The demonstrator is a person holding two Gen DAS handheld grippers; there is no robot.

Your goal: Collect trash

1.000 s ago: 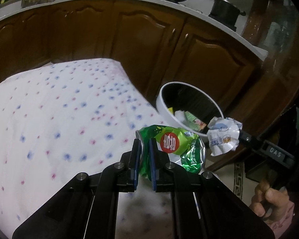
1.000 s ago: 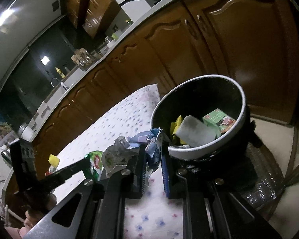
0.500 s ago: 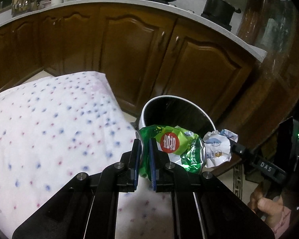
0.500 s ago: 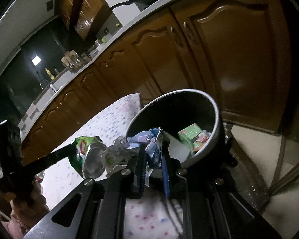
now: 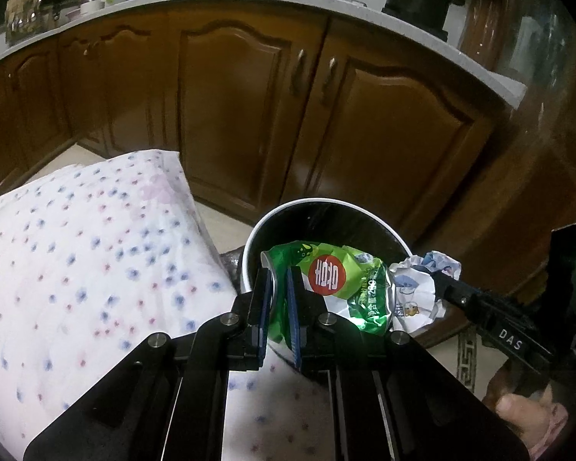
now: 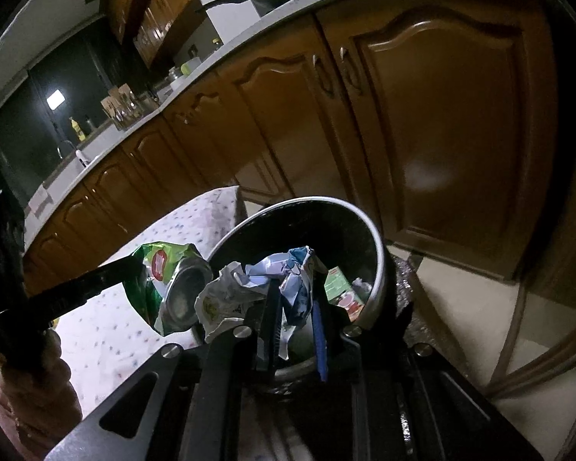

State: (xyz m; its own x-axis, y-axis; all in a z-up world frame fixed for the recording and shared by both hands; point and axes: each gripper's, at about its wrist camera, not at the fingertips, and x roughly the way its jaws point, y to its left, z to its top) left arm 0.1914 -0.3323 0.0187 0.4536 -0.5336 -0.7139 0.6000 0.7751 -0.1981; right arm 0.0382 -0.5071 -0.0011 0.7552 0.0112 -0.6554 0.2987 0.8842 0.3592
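Observation:
My left gripper (image 5: 278, 280) is shut on a crushed green can (image 5: 338, 284) with a red round label, held over the near rim of a round black trash bin (image 5: 249, 246). In the right wrist view the same green can (image 6: 169, 280) hangs at the left of the bin (image 6: 376, 265). My right gripper (image 6: 293, 296) is shut on a crumpled white and blue paper wrapper (image 6: 272, 280), held over the bin's opening. In the left wrist view that wrapper (image 5: 422, 288) sits just right of the can. A green carton (image 6: 340, 288) lies inside the bin.
A table with a white cloth dotted blue and pink (image 5: 76, 269) lies left of the bin. Brown cabinet doors (image 5: 230, 115) under a white counter (image 5: 326, 4) stand behind it. A hand (image 5: 526, 422) holds the right tool; another hand (image 6: 30, 384) holds the left one.
Both grippers have moved from above the table toward the bin with their trash. The can and the wrapper now hang over the bin's opening, closer together.

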